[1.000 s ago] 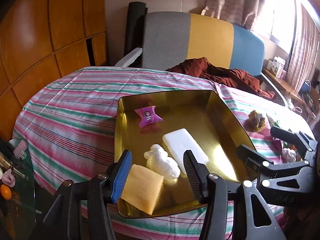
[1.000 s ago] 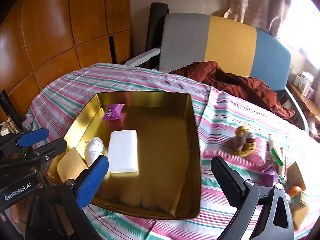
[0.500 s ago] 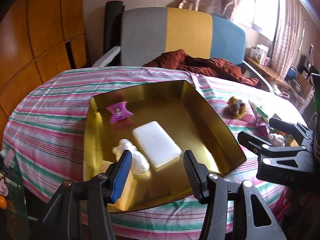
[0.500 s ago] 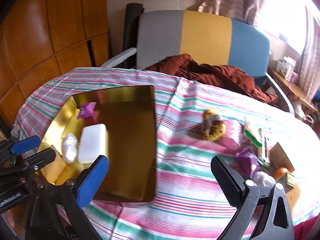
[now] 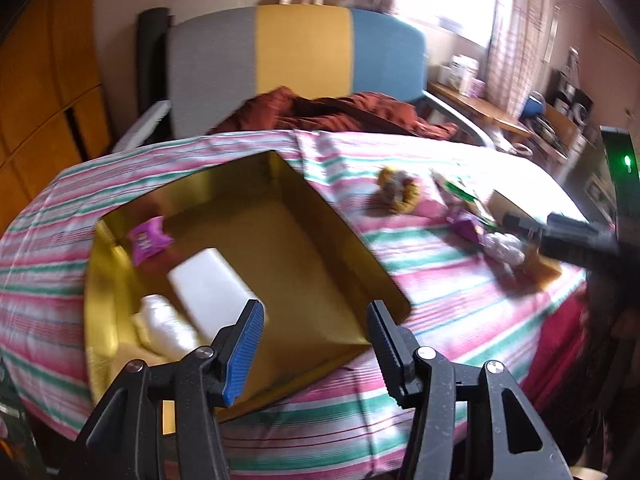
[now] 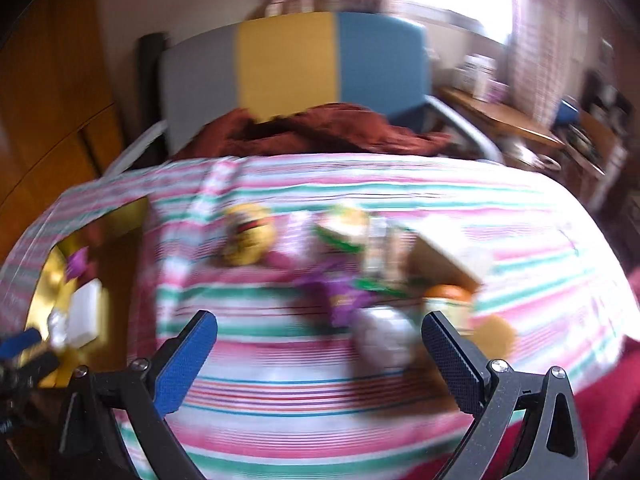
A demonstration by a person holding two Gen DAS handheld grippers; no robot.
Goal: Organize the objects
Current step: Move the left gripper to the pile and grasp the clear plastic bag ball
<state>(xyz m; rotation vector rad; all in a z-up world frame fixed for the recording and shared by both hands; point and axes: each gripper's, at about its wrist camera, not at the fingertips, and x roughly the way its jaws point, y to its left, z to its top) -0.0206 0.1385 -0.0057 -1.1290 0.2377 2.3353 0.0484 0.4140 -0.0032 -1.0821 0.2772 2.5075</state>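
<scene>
Gold tray (image 5: pixel 280 248) on the striped tablecloth (image 5: pixel 420 272), seen from the left wrist: ahead of the left gripper (image 5: pixel 316 344) and slightly left of its jaws, long axis running from near-left to far-right, one corner pointing away toward the chair (image 5: pixel 296 60). Inside, a white block (image 5: pixel 208 288) just ahead of the blue-padded finger, lengthwise along the tray; a white wrapped lump (image 5: pixel 164 326) beside it on the left; a purple sachet (image 5: pixel 148 240) farther off. Jaws spread wide, nothing between them. Compared with half a second ago, tray shifted left in view and the yellow piece near the blue pad now mostly hidden. Right of the jaws, well apart, a cluster of small items (image 5: pixel 480 224) and the other gripper's dark body at the edge.

From the right wrist, heavily blurred: right gripper (image 6: pixel 320 336) with jaws wide apart and empty. Tray (image 6: pixel 120 220) far left of the jaws, more at the edge than before. Cluster of small items (image 6: pixel 360 276) straight ahead between the fingers, closer than earlier; a silvery packet (image 6: pixel 384 336) nearest the right finger. Single items not tellable through the blur.
</scene>
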